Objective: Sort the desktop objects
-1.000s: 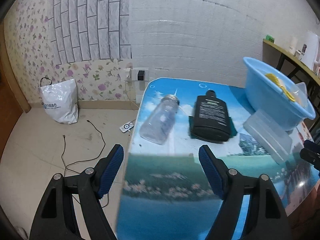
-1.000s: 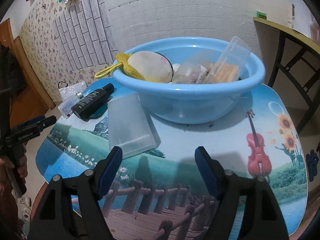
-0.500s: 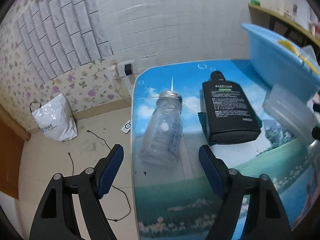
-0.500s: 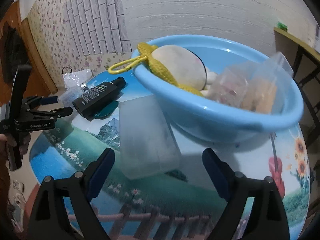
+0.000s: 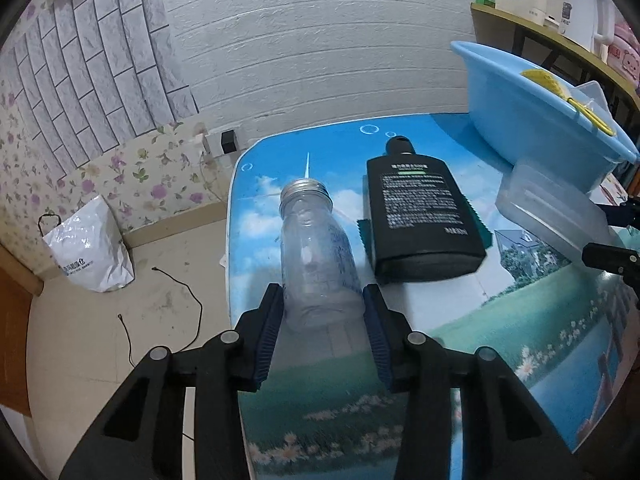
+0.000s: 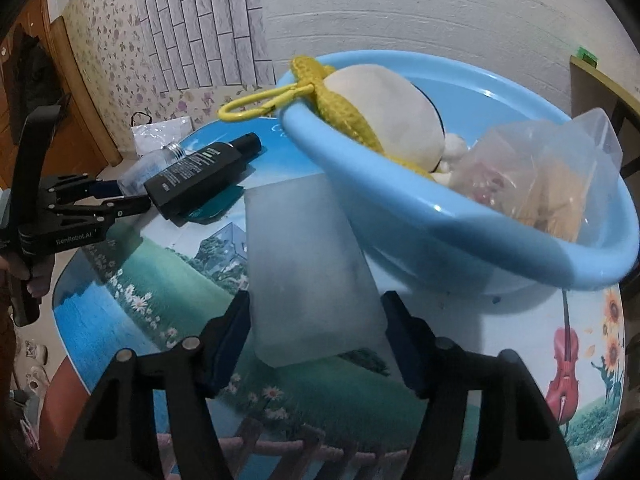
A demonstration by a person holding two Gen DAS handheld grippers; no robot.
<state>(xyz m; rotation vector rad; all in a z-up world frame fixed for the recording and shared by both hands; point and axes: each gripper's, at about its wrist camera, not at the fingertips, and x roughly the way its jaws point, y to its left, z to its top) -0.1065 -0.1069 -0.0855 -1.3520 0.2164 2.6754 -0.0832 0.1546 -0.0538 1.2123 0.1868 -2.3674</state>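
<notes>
— What had changed by then?

— We had brought both grippers down over the table [image 5: 540, 300] and started to narrow them. A second before, the left gripper [image 5: 323, 322] stood wide with the clear glass bottle [image 5: 316, 256] lying well ahead of it; now its jaws were closing, and the bottle's base sat between the blue pads [image 5: 268, 330], which looked to be touching its sides.

— And the right one?

— The right gripper [image 6: 316, 344] was also closing. It had been wide open over bare table; now the near end of the frosted plastic box [image 6: 308, 268] lay between its fingers. Whether both pads already pressed on it, we could not tell.

— Where did those things lie?

— Taking the blue basin [image 6: 460, 236] as our mark: the box leaned against its near side, the black flat bottle [image 5: 420, 216] lay beyond the box, and the glass bottle lay farthest from the basin, just beside the black one, near the table's edge.

— What did that mean for the sorting?

— We judged both picks were nearly secured, so lifting could follow, likely toward the basin, which already held a yellow-edged plush [image 6: 384, 120] and a clear bag [image 6: 540, 168].
</notes>
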